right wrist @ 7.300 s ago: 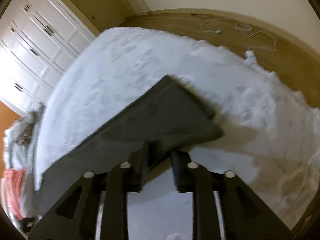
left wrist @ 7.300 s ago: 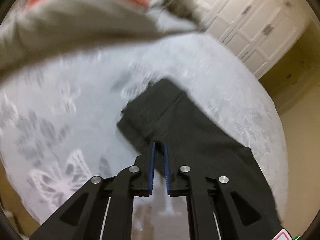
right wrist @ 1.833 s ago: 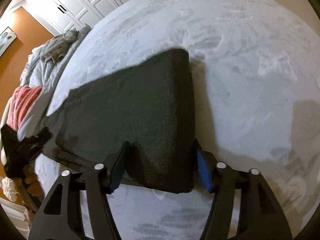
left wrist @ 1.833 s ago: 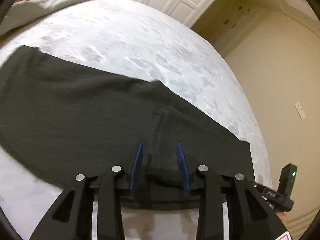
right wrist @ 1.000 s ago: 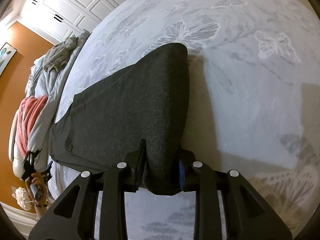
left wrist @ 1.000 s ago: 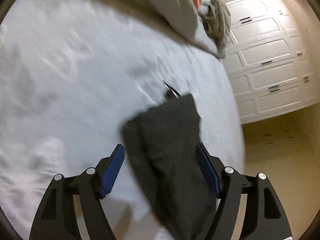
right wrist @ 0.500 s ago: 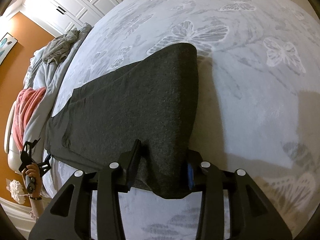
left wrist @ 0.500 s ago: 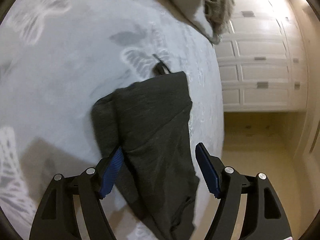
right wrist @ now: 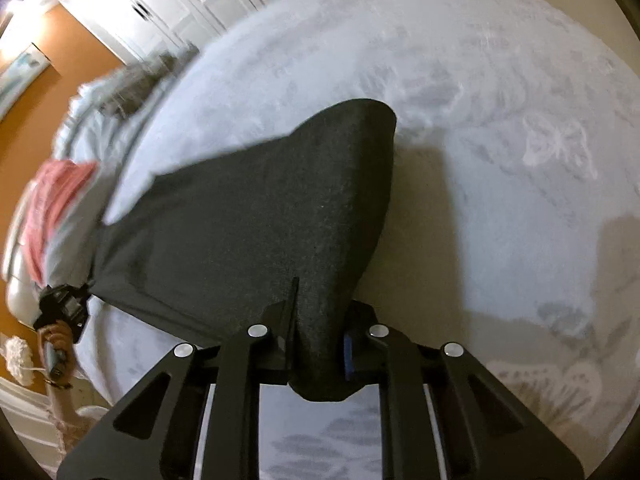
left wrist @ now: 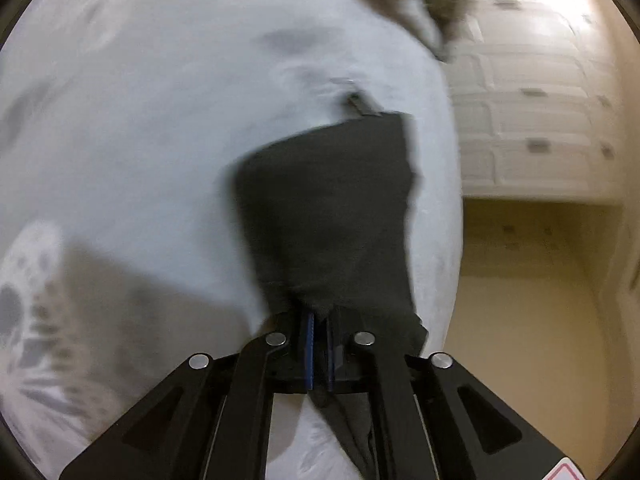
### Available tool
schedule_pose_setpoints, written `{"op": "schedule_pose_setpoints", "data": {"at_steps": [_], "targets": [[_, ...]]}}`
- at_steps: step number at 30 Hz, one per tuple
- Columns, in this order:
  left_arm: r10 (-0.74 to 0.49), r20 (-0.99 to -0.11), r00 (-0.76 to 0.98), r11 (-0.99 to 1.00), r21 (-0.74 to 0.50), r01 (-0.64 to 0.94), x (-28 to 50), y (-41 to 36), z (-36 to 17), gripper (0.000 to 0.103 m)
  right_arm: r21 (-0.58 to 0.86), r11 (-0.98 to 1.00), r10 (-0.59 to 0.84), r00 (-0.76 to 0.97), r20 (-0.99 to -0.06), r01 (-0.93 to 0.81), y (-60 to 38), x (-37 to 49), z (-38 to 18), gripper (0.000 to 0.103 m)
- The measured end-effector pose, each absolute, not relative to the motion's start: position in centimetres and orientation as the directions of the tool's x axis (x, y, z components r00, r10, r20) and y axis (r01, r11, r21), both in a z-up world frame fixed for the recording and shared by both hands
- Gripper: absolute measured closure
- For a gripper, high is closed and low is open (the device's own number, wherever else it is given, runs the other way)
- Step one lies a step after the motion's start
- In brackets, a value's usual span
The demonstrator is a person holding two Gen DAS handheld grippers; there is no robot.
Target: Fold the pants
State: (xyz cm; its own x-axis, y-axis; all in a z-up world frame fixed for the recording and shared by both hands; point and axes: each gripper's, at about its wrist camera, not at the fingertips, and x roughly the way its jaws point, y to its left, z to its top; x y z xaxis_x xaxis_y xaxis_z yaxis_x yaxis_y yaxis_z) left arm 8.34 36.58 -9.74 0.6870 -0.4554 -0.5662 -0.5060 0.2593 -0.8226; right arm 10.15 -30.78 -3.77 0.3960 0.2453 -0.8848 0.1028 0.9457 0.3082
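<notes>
The dark grey pants (right wrist: 256, 216) lie folded lengthwise on a white bedspread with butterfly print (right wrist: 500, 128). My right gripper (right wrist: 318, 344) is shut on the near corner of their folded end, cloth bunched between the fingers. In the left wrist view my left gripper (left wrist: 318, 320) is shut on the near edge of the pants (left wrist: 328, 216) at the other end; the cloth stretches away from the fingers and a flap hangs below them. The left gripper also shows in the right wrist view (right wrist: 64, 306), held in a hand at the pants' far end.
A pile of grey bedding (right wrist: 120, 92) and a red-orange cloth (right wrist: 52, 200) lie at the head of the bed. White panelled closet doors (left wrist: 532, 120) and tan floor (left wrist: 532, 320) lie beyond the bed edge. An orange wall (right wrist: 60, 48) is behind.
My left gripper has closed from wide open onto the pants' edge. My right gripper keeps its hold on the other end. Both views are now motion-blurred.
</notes>
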Motion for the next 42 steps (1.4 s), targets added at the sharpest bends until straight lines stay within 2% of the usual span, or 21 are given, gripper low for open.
{"op": "schedule_pose_setpoints", "data": {"at_steps": [2, 4, 5, 11, 13, 14, 15, 17, 18, 20, 21, 25, 28, 32, 34, 35, 37, 39, 40, 41, 42], "targets": [[-0.413, -0.546, 0.729, 0.22, -0.836, -0.502, 6.8, 37.1, -9.1, 0.088, 0.279, 0.955, 0.219, 0.402, -0.889, 0.097, -30.3, 10.3, -3.5, 0.085], [-0.343, -0.578, 0.74, 0.279, -0.815, -0.508, 6.2, 37.5, -7.5, 0.071, 0.299, 0.947, 0.23, 0.409, -0.883, 0.114, -30.6, 10.2, -3.2, 0.082], [-0.307, -0.6, 0.739, 0.299, -0.798, -0.523, 6.0, 37.8, -7.1, 0.056, 0.316, 0.94, 0.241, 0.407, -0.881, 0.128, -30.9, 10.1, -3.3, 0.081], [-0.337, -0.588, 0.735, 0.221, -0.808, -0.546, 7.5, 38.7, -8.8, 0.055, 0.341, 0.928, 0.26, 0.397, -0.88, 0.15, -31.0, 10.2, -3.6, 0.078], [-0.317, -0.598, 0.736, 0.255, -0.802, -0.541, 8.9, 38.3, -8.3, 0.049, 0.353, 0.923, 0.272, 0.392, -0.879, 0.151, -31.0, 10.1, -3.7, 0.075], [-0.312, -0.602, 0.735, 0.277, -0.798, -0.535, 9.4, 38.1, -8.3, 0.042, 0.36, 0.921, 0.28, 0.392, -0.876, 0.147, -30.9, 10.2, -3.8, 0.071], [-0.306, -0.603, 0.736, 0.296, -0.795, -0.529, 9.6, 37.9, -8.5, 0.041, 0.361, 0.921, 0.281, 0.393, -0.876, 0.145, -30.8, 10.1, -3.9, 0.07], [-0.294, -0.614, 0.733, 0.36, -0.781, -0.51, 11.0, 37.1, -8.2, 0.042, 0.36, 0.922, 0.279, 0.402, -0.872, 0.141, -30.8, 10.3, -4.1, 0.07], [-0.293, -0.614, 0.733, 0.386, -0.777, -0.497, 11.3, 36.8, -8.0, 0.052, 0.358, 0.923, 0.276, 0.408, -0.87, 0.141, -30.8, 10.4, -4.1, 0.072], [-0.338, -0.591, 0.732, 0.362, -0.8, -0.479, 11.6, 36.5, -8.5, 0.086, 0.366, 0.922, 0.284, 0.42, -0.862, 0.127, -30.9, 10.5, -3.8, 0.087], [-0.358, -0.569, 0.74, 0.332, -0.819, -0.469, 11.4, 36.6, -8.8, 0.087, 0.372, 0.92, 0.289, 0.431, -0.855, 0.123, -30.9, 10.4, -3.3, 0.089], [-0.377, -0.494, 0.784, 0.32, -0.863, -0.391, 9.6, 36.4, -5.9, 0.088, 0.46, 0.887, 0.373, 0.517, -0.771, 0.046, -31.8, 9.0, 1.2, 0.09], [-0.408, -0.519, 0.751, 0.392, -0.842, -0.369, 7.5, 35.2, -4.8, 0.088, 0.447, 0.893, 0.347, 0.555, -0.756, 0.05, -34.0, 6.2, 3.4, 0.091], [-0.463, -0.599, 0.653, 0.405, -0.799, -0.445, 6.3, 33.8, -7.6, 0.088, 0.345, 0.921, 0.238, 0.44, -0.866, 0.18, -37.7, 4.5, 0.9, 0.087], [-0.441, -0.642, 0.627, 0.453, -0.763, -0.462, 6.3, 33.6, -8.3, 0.088, 0.163, 0.96, 0.083, 0.327, -0.941, 0.226, -37.5, 4.9, -1.5, 0.084], [-0.441, -0.643, 0.627, 0.459, -0.761, -0.458, 6.3, 33.7, -8.4, 0.088, 0.103, 0.971, 0.02, 0.354, -0.935, 0.218, -36.9, 4.8, -0.8, 0.074], [-0.448, -0.629, 0.635, 0.446, -0.773, -0.452, 6.3, 33.9, -8.3, 0.087, 0.045, 0.978, -0.055, 0.457, -0.888, 0.204, -35.7, 4.3, 1.7, 0.074], [-0.446, -0.622, 0.643, 0.432, -0.779, -0.454, 6.3, 33.8, -8.2, 0.086, -0.008, 0.983, -0.12, 0.608, -0.785, 0.184, -33.7, 3.3, 5.0, 0.058], [-0.44, -0.627, 0.643, 0.435, -0.775, -0.459, 6.3, 33.7, -8.1, 0.086, 0.012, 0.989, -0.089, 0.648, -0.756, 0.15, -32.7, 3.3, 5.8, 0.058], [-0.431, -0.64, 0.636, 0.439, -0.764, -0.472, 6.3, 33.7, -8.4, 0.079, 0.078, 0.994, 0.004, 0.676, -0.737, 0.079, -31.2, 3.5, 6.1, 0.058], [-0.427, -0.647, 0.632, 0.436, -0.76, -0.483, 6.3, 33.4, -8.4, 0.066, 0.127, 0.991, 0.072, 0.672, -0.737, 0.034, -30.4, 3.9, 5.8, 0.058]]}}
